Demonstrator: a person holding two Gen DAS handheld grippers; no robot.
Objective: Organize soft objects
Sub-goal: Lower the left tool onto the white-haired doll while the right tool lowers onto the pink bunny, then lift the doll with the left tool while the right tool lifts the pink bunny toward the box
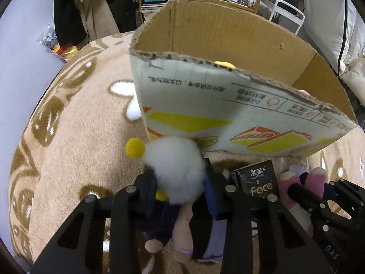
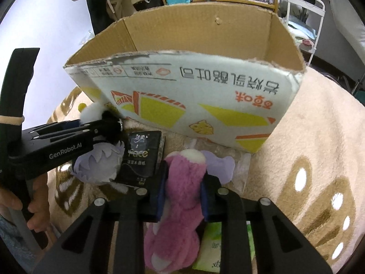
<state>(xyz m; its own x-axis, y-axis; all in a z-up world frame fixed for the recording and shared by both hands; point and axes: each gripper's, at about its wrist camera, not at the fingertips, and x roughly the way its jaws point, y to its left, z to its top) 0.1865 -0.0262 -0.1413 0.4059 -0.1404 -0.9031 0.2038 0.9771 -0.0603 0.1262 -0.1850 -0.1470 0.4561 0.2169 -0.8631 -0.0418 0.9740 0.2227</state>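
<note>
The left gripper has its jaws clenched on the fluffy white head of a small plush doll, the blue pads pressing it from both sides. The doll has a yellow pompom at its upper left and a dark blue body that hangs below the jaws over the blanket. The right gripper has its jaws clamped around the middle of a pink furry plush toy, whose pale-tipped end points up toward the box.

Between the two toys lies a black tissue pack printed "Face". Beside it sits a lavender plush piece, touching the pack's left edge in the right wrist view. A green-and-white packet lies under the right jaws.

Just beyond both toys stands an open cardboard box with yellow and orange print, its torn rim facing the cameras. Something yellow shows just over that rim in the left wrist view. Everything rests on a beige fleece blanket with a brown and white pattern. A hand grips the left gripper's handle.
</note>
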